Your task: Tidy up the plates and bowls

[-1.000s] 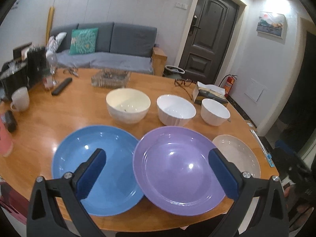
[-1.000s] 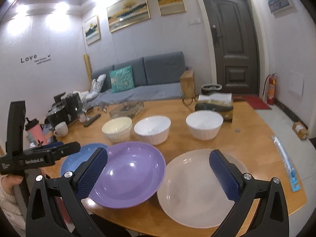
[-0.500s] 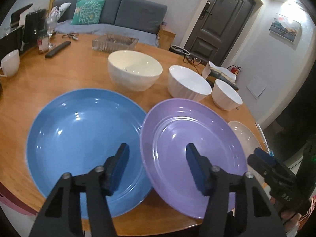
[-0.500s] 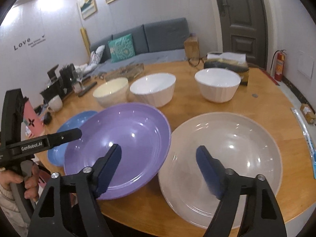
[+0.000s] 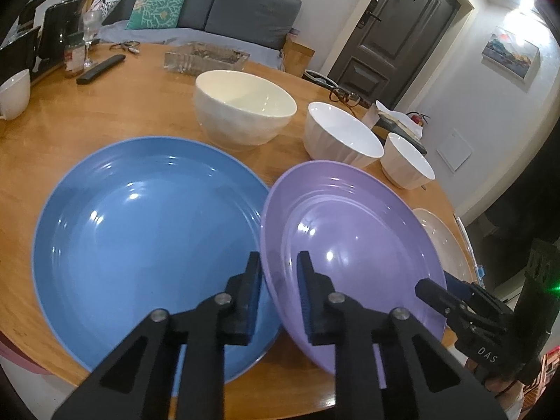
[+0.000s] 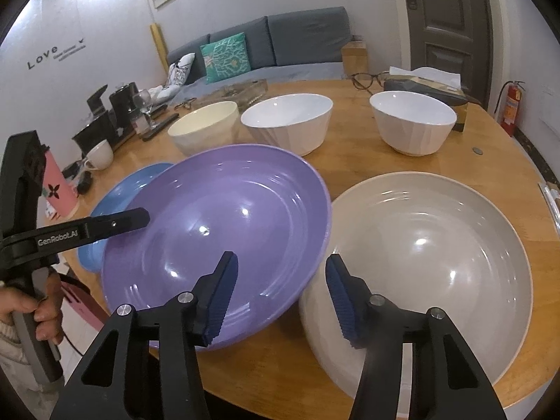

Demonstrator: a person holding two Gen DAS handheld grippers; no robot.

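The left tool (image 5: 279,280) straddles the near left rim of the purple plate (image 5: 350,245), one finger outside and one inside, nearly pressed together on that rim, though contact is not clear. The purple plate sits tilted on the wooden counter (image 5: 105,115), its left edge overlapping the blue plate (image 5: 140,231) and its right edge over the beige plate (image 6: 437,255). The right tool (image 6: 280,297) hangs spread above the spot where the purple and beige plates meet, holding nothing. Behind the plates stand three bowls in a row: a cream bowl (image 5: 245,108), a white bowl (image 5: 339,136) and a smaller white bowl (image 5: 407,164).
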